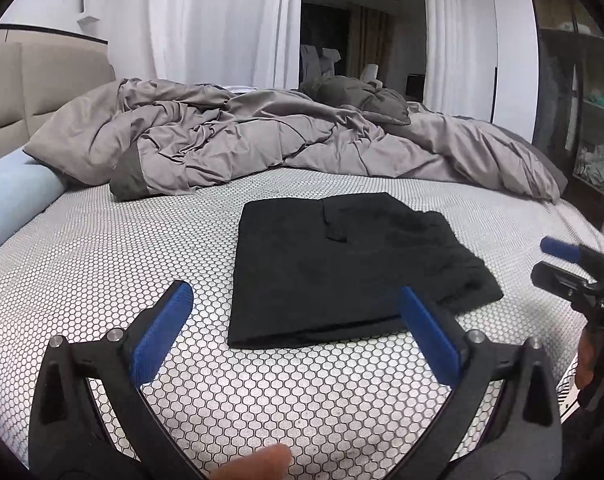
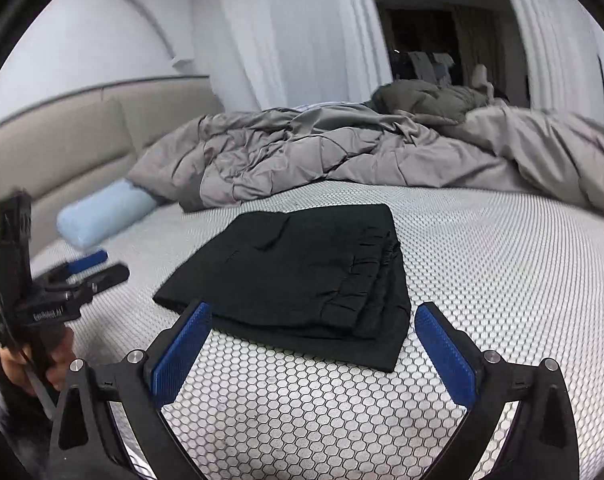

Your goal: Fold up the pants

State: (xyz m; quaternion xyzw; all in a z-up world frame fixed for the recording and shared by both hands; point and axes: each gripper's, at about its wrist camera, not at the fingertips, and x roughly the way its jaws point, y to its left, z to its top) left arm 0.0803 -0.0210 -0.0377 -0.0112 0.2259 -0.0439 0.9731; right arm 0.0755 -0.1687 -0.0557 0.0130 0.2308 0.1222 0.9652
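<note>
Black pants [image 1: 342, 268] lie folded into a flat rectangle on the honeycomb-patterned mattress [image 1: 102, 264]; in the right wrist view the pants [image 2: 302, 276] show stacked layers with the gathered waistband on the right side. My left gripper [image 1: 296, 300] is open, hovering just short of the pants' near edge, nothing between its blue pads. My right gripper [image 2: 312, 316] is open too, its jaws wide before the near corner of the pants, holding nothing. Each gripper appears at the edge of the other's view: right gripper [image 1: 558, 260], left gripper [image 2: 98, 266].
A rumpled grey duvet [image 1: 286, 140] is heaped across the far side of the bed. A light blue bolster [image 1: 14, 200] lies along the beige headboard [image 1: 42, 80] at left. White curtains and a dark shelf [image 1: 594, 120] stand beyond. A person's fingertip [image 1: 262, 466] shows at the bottom.
</note>
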